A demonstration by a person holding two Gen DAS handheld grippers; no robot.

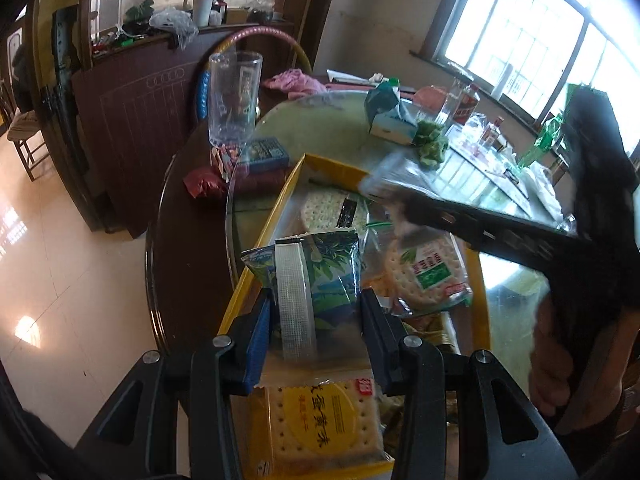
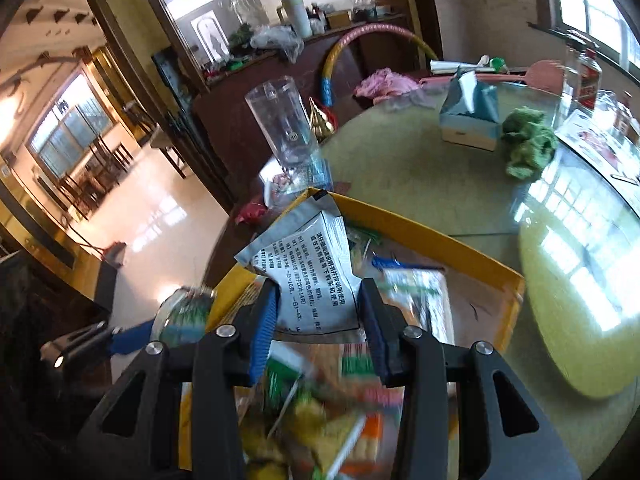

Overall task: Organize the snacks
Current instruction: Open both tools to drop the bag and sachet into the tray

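A yellow cardboard box [image 1: 288, 184] with several cracker and snack packets stands on the round glass-topped table. My left gripper [image 1: 316, 312] is shut on a green-and-blue snack packet [image 1: 320, 264] and holds it above the box. A round cracker packet [image 1: 424, 272] and a square yellow-label cracker packet [image 1: 320, 420] lie in the box. My right gripper [image 2: 318, 312] is shut on a silver sachet with printed text [image 2: 308, 276] above the same box [image 2: 432, 232]. The right gripper also crosses the left wrist view [image 1: 384, 188] as a dark arm, blurred at its tip.
A tall clear glass [image 1: 234, 100] stands on card packs beside the box's far left corner. A tissue box [image 2: 470, 116], a green cloth [image 2: 528, 144] and bottles [image 2: 586, 76] stand further back on the table. The table edge and tiled floor [image 1: 60, 264] lie left.
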